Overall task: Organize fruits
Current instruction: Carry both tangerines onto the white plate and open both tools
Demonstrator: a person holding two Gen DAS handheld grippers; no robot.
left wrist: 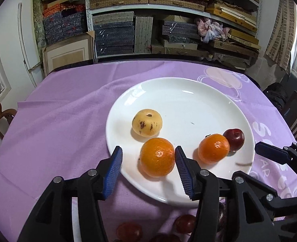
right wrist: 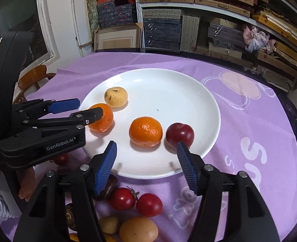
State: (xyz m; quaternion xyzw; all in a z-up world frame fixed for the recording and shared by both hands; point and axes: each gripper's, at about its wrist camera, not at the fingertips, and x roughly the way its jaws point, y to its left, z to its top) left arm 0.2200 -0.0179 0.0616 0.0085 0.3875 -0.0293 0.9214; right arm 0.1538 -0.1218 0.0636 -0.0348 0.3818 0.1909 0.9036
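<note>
Your left gripper [left wrist: 148,159] is spread wide around the near orange [left wrist: 157,156] at the plate's [left wrist: 188,100] near-left rim, not yet squeezing. Your right gripper [right wrist: 146,153] hangs released. The orange looks soft-skinned and round; pinch gently across its middle.

L tool [left wrist: 148,157] open, R tool [right wrist: 146,151] open

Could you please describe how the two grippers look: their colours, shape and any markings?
Both are black plastic scissor-like linkages with silver pivot pins. The left gripper and right gripper carry blue ribbed finger pads. The left gripper's body shows white lettering "GenRobot.AI". No cables are visible.
</note>
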